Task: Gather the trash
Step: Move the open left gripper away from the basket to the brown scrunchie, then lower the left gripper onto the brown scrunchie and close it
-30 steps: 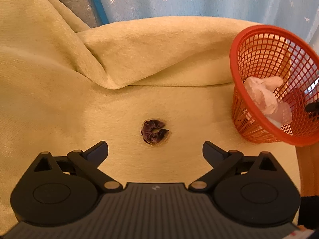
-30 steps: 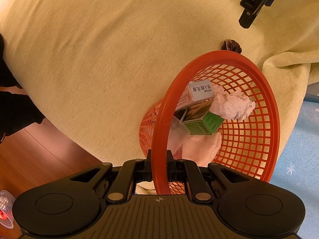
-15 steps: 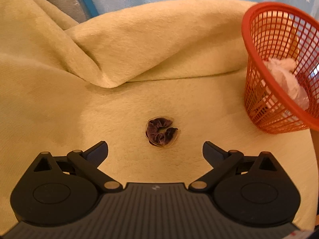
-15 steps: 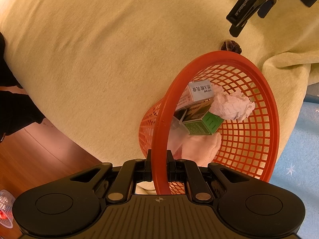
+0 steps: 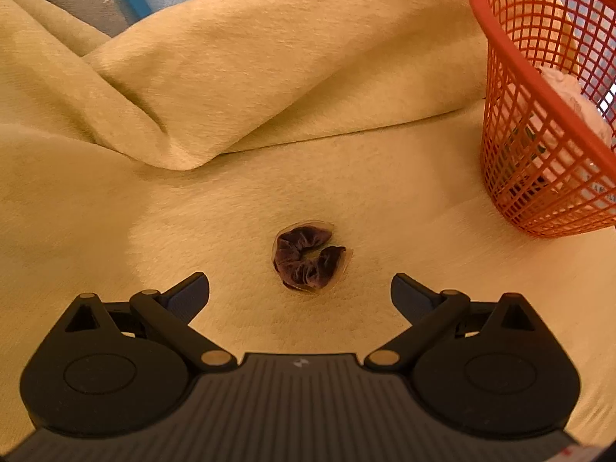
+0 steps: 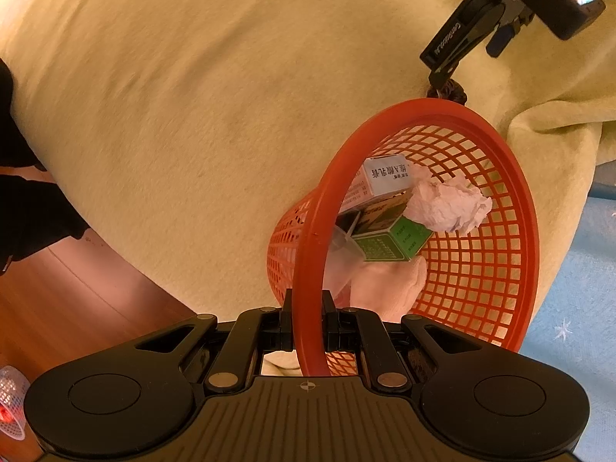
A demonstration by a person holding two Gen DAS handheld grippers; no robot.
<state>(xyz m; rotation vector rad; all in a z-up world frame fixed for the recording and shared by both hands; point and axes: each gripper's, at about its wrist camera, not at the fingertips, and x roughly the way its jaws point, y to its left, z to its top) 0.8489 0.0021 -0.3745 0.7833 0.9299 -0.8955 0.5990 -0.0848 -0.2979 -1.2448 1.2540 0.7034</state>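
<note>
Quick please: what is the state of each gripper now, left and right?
Left gripper: open, empty, above the dark purple scrunchie.
Right gripper: closed on the rim of the red mesh basket.

Red mesh basket (image 5: 539, 123); dark purple scrunchie (image 5: 308, 260); yellow blanket (image 5: 269, 77).

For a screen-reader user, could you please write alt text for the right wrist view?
The right gripper is shut on the rim of an orange basket holding boxes and crumpled paper, on a yellow blanket.

Scrunchie (image 5: 308, 258) on blanket (image 5: 269, 96); basket (image 5: 539, 146) right of it, boxes (image 6: 389, 238) inside.
</note>
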